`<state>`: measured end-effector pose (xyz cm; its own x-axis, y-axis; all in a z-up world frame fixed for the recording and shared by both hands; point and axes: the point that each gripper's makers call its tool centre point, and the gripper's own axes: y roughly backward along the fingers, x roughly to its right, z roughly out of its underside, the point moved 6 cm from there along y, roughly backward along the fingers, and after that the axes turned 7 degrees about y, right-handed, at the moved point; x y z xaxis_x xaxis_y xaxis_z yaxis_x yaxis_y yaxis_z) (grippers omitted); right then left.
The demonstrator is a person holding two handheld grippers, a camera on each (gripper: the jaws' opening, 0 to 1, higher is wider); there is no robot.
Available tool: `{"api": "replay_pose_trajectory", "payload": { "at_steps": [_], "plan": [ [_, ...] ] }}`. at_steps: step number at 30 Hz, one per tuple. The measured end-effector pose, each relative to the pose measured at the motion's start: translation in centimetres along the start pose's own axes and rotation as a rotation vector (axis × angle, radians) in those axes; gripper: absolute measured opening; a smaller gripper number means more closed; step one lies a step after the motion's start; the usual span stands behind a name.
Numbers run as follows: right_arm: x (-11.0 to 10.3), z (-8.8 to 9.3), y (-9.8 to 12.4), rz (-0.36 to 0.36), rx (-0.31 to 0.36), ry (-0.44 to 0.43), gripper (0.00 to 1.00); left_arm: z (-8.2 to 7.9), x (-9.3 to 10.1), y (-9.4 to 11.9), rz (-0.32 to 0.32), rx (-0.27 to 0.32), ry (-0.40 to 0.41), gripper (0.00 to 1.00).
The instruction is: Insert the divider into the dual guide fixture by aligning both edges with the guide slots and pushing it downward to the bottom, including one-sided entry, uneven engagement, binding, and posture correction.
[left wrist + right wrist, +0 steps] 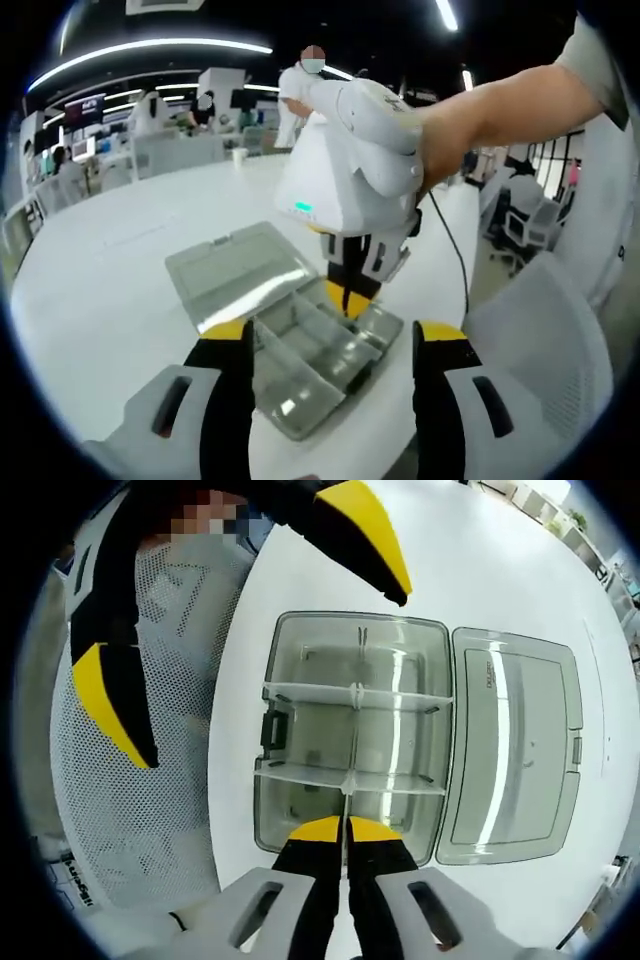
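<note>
1. On the round white table lies a clear grey plastic compartment box with its hinged lid folded flat open beside it; a black latch sits on the box's front wall, on the side away from the lid.
2. Two clear cross dividers span the box from the latch side to the lid side, and they split it into three bays.
3. Right gripper view: the right gripper, white-bodied with black jaws tipped yellow, looks straight down on the box. Its jaws stand narrow, pinched on a thin clear divider strip that stands on edge and runs along the box's midline, meeting the nearer cross divider.
4. A further thin strip continues along the same midline between the two cross dividers; whether it is one piece with the held strip cannot be told.
5. Same view: the left gripper enters from the top left with its jaws spread wide, holding nothing, over the table edge and a white mesh chair.
6. Left gripper view: the left gripper's own jaws frame the near end of the box, well apart and empty. A bare hand holds the right gripper above the box, tips down in the tray.
</note>
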<state>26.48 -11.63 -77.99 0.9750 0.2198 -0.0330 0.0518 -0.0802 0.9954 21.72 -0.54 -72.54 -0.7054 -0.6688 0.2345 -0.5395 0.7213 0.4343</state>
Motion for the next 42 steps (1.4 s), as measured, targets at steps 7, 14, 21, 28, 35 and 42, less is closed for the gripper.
{"api": "replay_pose_trajectory", "payload": {
  "at_steps": [7, 14, 21, 28, 35, 42],
  "plan": [
    [0.2, 0.4, -0.4, 0.019, 0.046, -0.016, 0.0, 0.1, -0.7, 1.1, -0.021, -0.003, -0.003, 0.63],
    [0.1, 1.0, 0.3, 0.047, 0.131, -0.027, 0.09, 0.4, -1.4, 2.0, -0.039, -0.014, -0.004, 0.63],
    [-0.1, 1.3, 2.1, 0.127, 0.306, -0.054, 0.19, 0.5, -2.0, 3.1, -0.034, -0.028, -0.029, 0.63],
    [-1.0, 2.2, 3.4, 0.222, 0.505, -0.127, 0.3, 1.3, -3.6, 4.8, -0.023, -0.055, -0.068, 0.63],
    [-2.5, 3.1, 4.5, 0.292, 0.66, -0.242, 0.36, 3.2, -6.0, 6.0, -0.058, -0.117, -0.089, 0.63],
    [-4.3, 3.6, 5.2, 0.335, 0.72, -0.294, 0.41, 4.3, -8.6, 6.6, -0.122, -0.169, -0.099, 0.62]
  ]
}}
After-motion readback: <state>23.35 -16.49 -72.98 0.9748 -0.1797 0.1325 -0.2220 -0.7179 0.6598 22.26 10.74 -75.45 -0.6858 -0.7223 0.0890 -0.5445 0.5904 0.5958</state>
